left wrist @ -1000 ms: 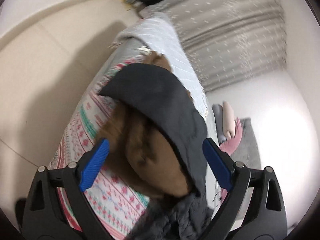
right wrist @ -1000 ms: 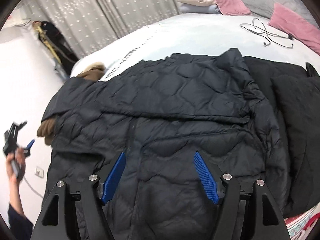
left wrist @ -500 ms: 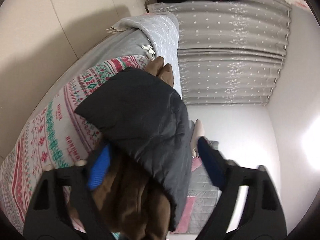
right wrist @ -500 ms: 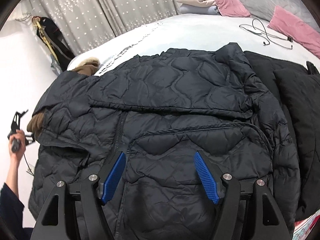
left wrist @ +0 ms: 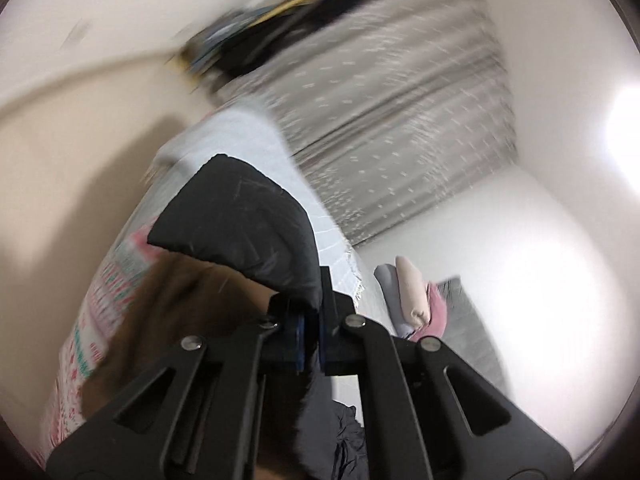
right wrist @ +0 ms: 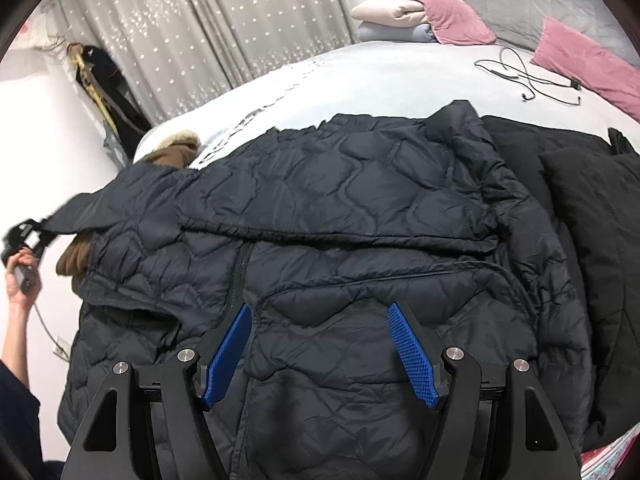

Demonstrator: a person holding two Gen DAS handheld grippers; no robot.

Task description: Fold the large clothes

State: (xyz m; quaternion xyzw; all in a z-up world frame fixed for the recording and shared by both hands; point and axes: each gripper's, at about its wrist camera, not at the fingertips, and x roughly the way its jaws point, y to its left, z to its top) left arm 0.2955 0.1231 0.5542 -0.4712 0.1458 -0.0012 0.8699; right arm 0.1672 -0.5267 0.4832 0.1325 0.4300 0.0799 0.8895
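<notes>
A dark quilted jacket [right wrist: 340, 220] lies spread on the bed, its zip running towards me. My right gripper [right wrist: 320, 344] hovers open and empty over its lower front. My left gripper [left wrist: 312, 332] is shut on the jacket's sleeve end [left wrist: 248, 224], which sticks up past the jaws; in the right wrist view the left gripper [right wrist: 28, 236] holds that sleeve out at the far left. A brown garment [left wrist: 160, 320] lies under the sleeve and also shows in the right wrist view [right wrist: 176, 152].
Black clothes [right wrist: 580, 200] lie to the right of the jacket. Pink pillows [right wrist: 580, 56], folded bedding [right wrist: 392, 16] and a cable [right wrist: 528, 76] sit at the far end of the grey bed [right wrist: 400, 80]. A patterned blanket [left wrist: 100, 320] hangs over the bed's side. Curtains [right wrist: 200, 32] stand behind.
My left gripper closed on the jacket's sleeve end and now pulls it outward to the left. My right gripper stayed open over the jacket front.
</notes>
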